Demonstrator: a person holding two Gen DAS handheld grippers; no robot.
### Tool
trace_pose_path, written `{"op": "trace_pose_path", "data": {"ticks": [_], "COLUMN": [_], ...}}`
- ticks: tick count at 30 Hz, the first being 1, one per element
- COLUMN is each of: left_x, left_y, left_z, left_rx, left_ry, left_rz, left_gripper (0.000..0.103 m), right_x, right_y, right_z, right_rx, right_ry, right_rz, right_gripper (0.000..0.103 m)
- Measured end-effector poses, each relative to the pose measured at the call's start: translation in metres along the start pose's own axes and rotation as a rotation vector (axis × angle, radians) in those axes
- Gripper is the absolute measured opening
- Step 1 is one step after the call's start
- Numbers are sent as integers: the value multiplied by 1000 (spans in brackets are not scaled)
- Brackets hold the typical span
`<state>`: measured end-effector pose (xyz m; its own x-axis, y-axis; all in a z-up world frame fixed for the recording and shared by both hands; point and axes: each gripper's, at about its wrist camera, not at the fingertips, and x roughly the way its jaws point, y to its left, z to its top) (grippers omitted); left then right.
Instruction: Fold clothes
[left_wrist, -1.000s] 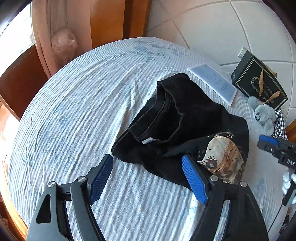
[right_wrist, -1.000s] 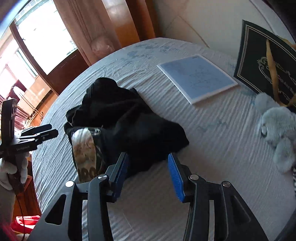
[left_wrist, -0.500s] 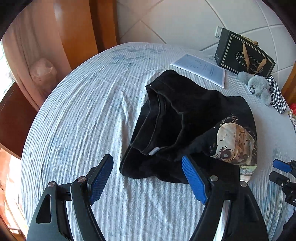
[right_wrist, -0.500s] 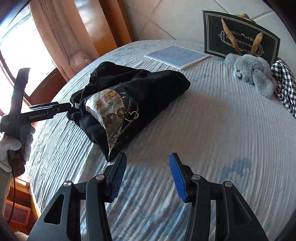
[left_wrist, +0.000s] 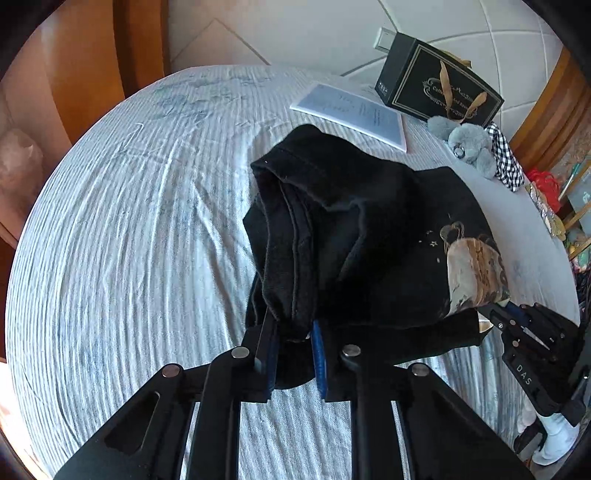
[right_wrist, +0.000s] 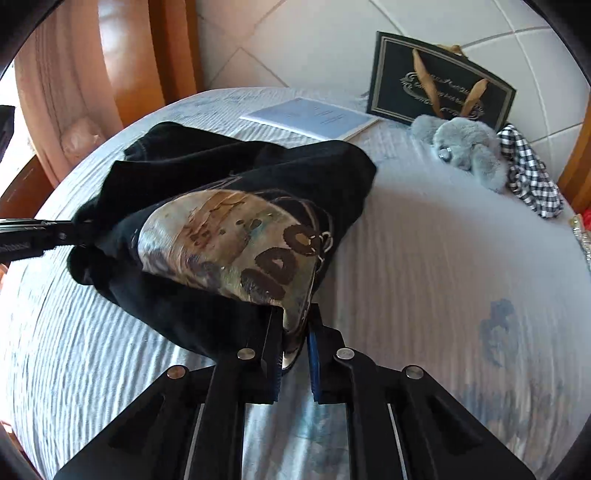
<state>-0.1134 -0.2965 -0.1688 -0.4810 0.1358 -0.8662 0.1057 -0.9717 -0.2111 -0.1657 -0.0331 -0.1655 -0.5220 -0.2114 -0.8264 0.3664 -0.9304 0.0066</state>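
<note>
A crumpled black T-shirt (left_wrist: 362, 236) with a beige print lies bunched on the striped bed sheet (left_wrist: 129, 240). My left gripper (left_wrist: 293, 332) is shut on a black fold at the shirt's near edge. My right gripper (right_wrist: 295, 332) is shut on the shirt's edge beside the print (right_wrist: 229, 243). The shirt (right_wrist: 184, 173) stretches between the two grippers. The right gripper also shows in the left wrist view (left_wrist: 509, 317), and the left gripper shows at the left edge of the right wrist view (right_wrist: 66, 232).
A light blue booklet (left_wrist: 351, 110) lies at the far side of the bed. A black gift bag (left_wrist: 436, 88), a grey plush toy (left_wrist: 469, 144) and a checked cloth (right_wrist: 532, 173) sit by the white headboard. Wooden furniture and a curtain stand to the left.
Both grippers moved forward onto the shirt and closed from open onto its edges. The shirt is now bunched up between them.
</note>
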Motion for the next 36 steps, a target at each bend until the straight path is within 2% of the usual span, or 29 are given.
{"op": "trace_pose_path", "data": {"ticks": [1, 4, 6, 8, 9, 10, 11, 13, 16, 18, 20, 21, 22, 25, 26, 27, 28, 29, 30, 31, 32, 34, 36], "left_x": [-4, 1, 8, 0, -7, -14, -22, -34, -28, -8, 16, 27, 35, 56, 61, 65, 69, 71, 73, 75, 76, 82, 91], "left_y": [5, 19, 28, 25, 22, 18, 14, 7, 0, 0, 0, 1, 2, 5, 6, 5, 5, 3, 2, 2, 3, 8, 11], "left_z": [-2, -13, -19, -19, -16, -11, -4, 14, 48, 69, 88, 92, 95, 99, 99, 99, 99, 99, 100, 101, 103, 107, 108], "left_rx": [-16, -20, -44, -12, 7, 25, 36, 52, 84, 113, 142, 153, 159, 167, 172, 179, 186, 197, 204, 208, 206, 193, 184], "left_ry": [5, 51, 91, 81, 67, 52, 26, -35, -76, -60, -34, -18, -7, 25, 36, 47, 57, 62, 61, 60, 57, 55, 71], "left_rz": [-25, -7, -21, -42, -51, -58, -69, -89, -76, -51, -22, -11, -6, -5, -9, -13, -16, -12, -4, 3, 14, 39, 54], "left_gripper": [15, 15, 15, 18, 22, 36, 53, 66, 67, 67, 67, 67, 67, 67, 60, 52, 33, 27, 25, 22, 21, 21, 22], "right_x": [0, 1, -3, -12, -21, -28, -36, -47, -51, -46, -36, -31, -25, -6, 2, 10, 18, 27, 36, 45, 54, 69, 76], "right_y": [-1, 5, 2, -6, -11, -19, -27, -43, -66, -72, -74, -75, -75, -73, -74, -74, -74, -73, -71, -68, -66, -59, -57], "right_z": [-3, -9, -5, -3, -2, 0, 3, 13, 35, 50, 66, 73, 80, 96, 100, 105, 109, 112, 114, 116, 118, 119, 117], "right_rx": [-4, -55, -43, -15, 2, 30, 65, 135, 241, 276, 297, 307, 311, 316, 322, 327, 333, 332, 329, 325, 321, 265, 245], "right_ry": [21, 73, 112, 134, 125, 109, 88, 47, -13, -27, -19, -15, -10, 7, 15, 24, 32, 50, 73, 96, 119, 162, 180], "right_rz": [-13, -24, 36, 89, 108, 129, 151, 190, 230, 240, 248, 251, 250, 235, 230, 225, 220, 219, 221, 222, 224, 150, 115], "right_gripper": [10, 10, 13, 26, 39, 48, 50, 50, 50, 51, 56, 63, 65, 67, 68, 68, 65, 57, 33, 19, 18, 17, 15]}}
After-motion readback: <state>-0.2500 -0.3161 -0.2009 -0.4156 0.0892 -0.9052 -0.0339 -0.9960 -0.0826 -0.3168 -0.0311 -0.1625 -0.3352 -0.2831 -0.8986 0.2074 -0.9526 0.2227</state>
